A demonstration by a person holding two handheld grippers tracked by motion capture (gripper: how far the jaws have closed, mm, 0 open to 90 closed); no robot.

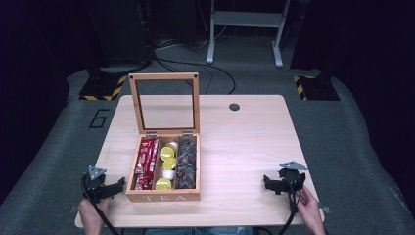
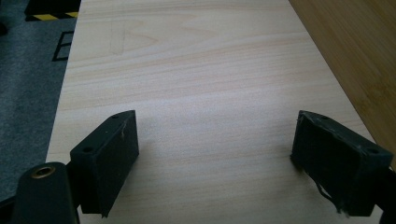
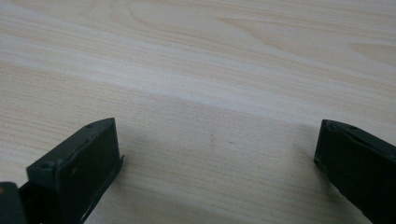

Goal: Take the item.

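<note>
The tea box [image 1: 164, 197] is sitting near the front edge of the bench [image 1: 244, 142], left of its middle, with its glass-paned lid [image 1: 165, 103] standing upright at the back. Three compartments are running front to back inside it. The left one is holding red sachets [image 1: 145, 161]. The middle one is holding small cups [image 1: 167, 164] with yellow or white tops; their print is too small to read. The right one is holding dark pieces [image 1: 186, 161] that are hard to make out.

The left gripper [image 1: 117, 187] is lying just beside the box's left wall, apart from it as far as the high view shows. In the left gripper view its jaws are standing wide apart over bare wood, gripping nothing, and the box's wall [image 2: 355, 60] is cutting across the upper right corner.

The right gripper [image 1: 268, 183] is resting near the bench's front right corner, well apart from the box. In the right gripper view its jaws are also spread wide, with nothing between them.

The person's hands are coming in from the bottom edge and are partly cut off. A dark round hole [image 1: 234, 106] is showing near the bench's far edge.
</note>
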